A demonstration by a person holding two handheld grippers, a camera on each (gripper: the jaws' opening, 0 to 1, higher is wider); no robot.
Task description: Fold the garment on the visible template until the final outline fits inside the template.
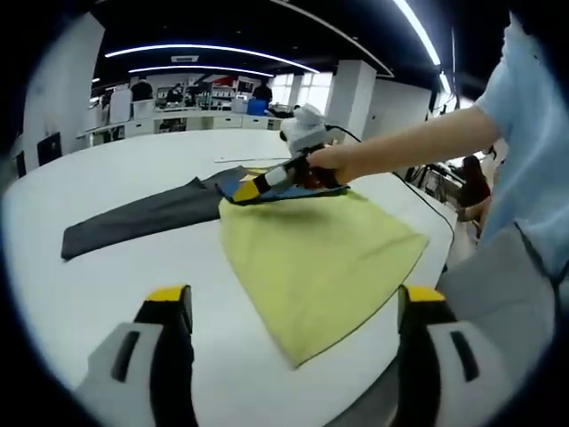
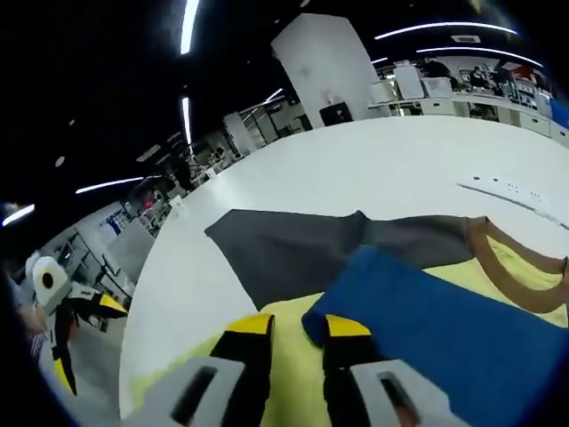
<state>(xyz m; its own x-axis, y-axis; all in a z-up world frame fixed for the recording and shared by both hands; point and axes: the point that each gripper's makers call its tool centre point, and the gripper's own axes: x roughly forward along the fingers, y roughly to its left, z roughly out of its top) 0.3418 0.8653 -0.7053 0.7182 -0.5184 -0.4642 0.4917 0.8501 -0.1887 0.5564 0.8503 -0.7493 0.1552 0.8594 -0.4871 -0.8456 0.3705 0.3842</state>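
Spanning both views, largest first:

table: big white table [image 1: 133, 169], office room behind it; holds everything below.

garment: yellow cloth [image 1: 320, 253] spread flat on the table, one corner pointing toward the left gripper's camera, edge near the table's front rim. In the right gripper view the yellow cloth has a brown collar band [image 2: 498, 245] and a blue part [image 2: 444, 320] folded over it.

template: dark grey sheet [image 1: 142, 216] lying flat, sticking out from under the garment's far side, long strip running off to the left. In the right gripper view it sits just beyond the blue fold.

person's arm: bare forearm [image 1: 418, 142] reaches in from the right of the left gripper view, stretched nearly level over the table, hand [image 1: 333, 160] wrapped round the right gripper's handle, light blue sleeve at the shoulder.

right gripper [image 1: 233, 190]: held low at the far edge of the garment, tips on the blue fold. Own view: yellow-tipped jaws nearly together, a corner of the blue fold pinched between them, so it is clamped on the garment.

left gripper [image 1: 298, 307]: held back above the near table edge, jaws spread wide apart, nothing between them, yellow corner of the garment lying between and beyond the two tips, not touching. Also seen in the right gripper view at far left [image 2: 67, 307], well apart from the cloth.

white strip [image 2: 511, 191]: thin, lying on bare table beyond the garment.
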